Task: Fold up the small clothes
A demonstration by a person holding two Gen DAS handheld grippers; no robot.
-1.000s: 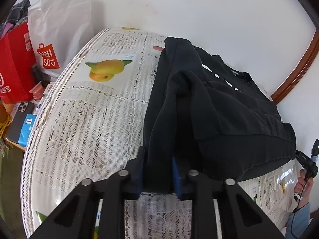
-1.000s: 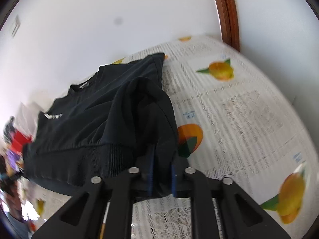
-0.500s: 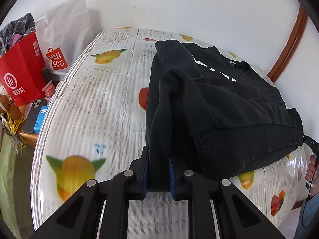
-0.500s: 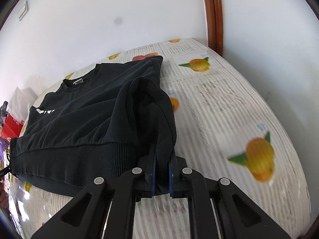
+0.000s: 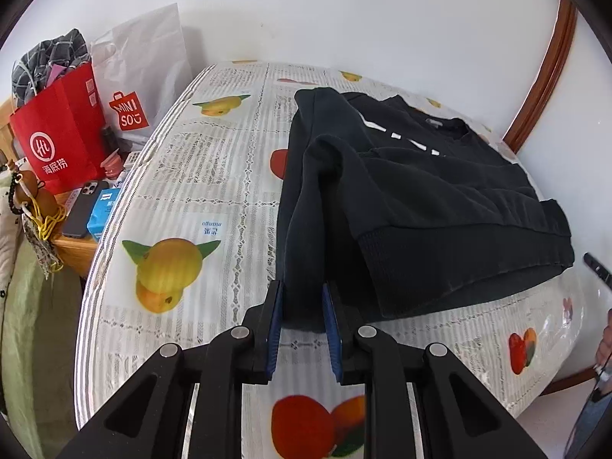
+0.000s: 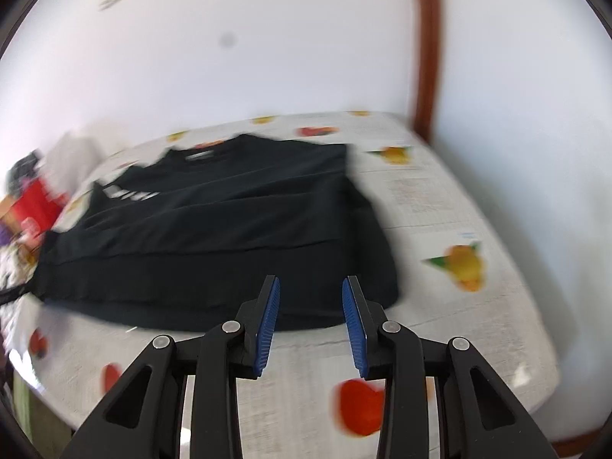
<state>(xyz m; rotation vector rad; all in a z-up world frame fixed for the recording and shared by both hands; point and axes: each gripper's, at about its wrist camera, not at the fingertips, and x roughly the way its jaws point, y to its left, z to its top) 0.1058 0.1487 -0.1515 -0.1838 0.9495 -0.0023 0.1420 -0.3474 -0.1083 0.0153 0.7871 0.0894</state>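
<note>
A tabletop (image 5: 214,191) covered with a fruit-print cloth is seen in both views. A black top (image 5: 420,199) is spread flat on the tabletop, toward its right side in the left view. White marks are printed near the neck of the top. One sleeve (image 5: 306,206) is laid down along the left edge of the top, toward the camera.

A red bag (image 5: 57,141) and a white bag (image 5: 141,76) are stood just left of the tabletop, by the wall. A phone (image 5: 82,210) and a blue box (image 5: 104,208) are laid in front of the red bag.

The end of the sleeve is seen between the blue pads of the left hand-held gripper (image 5: 302,306). The pads are set a little apart, and whether the cloth is pinched cannot be told.

The right hand-held gripper (image 6: 310,298) is held wide open with nothing in it, just in front of the hem of the top (image 6: 229,229). The right view is blurred.
</note>
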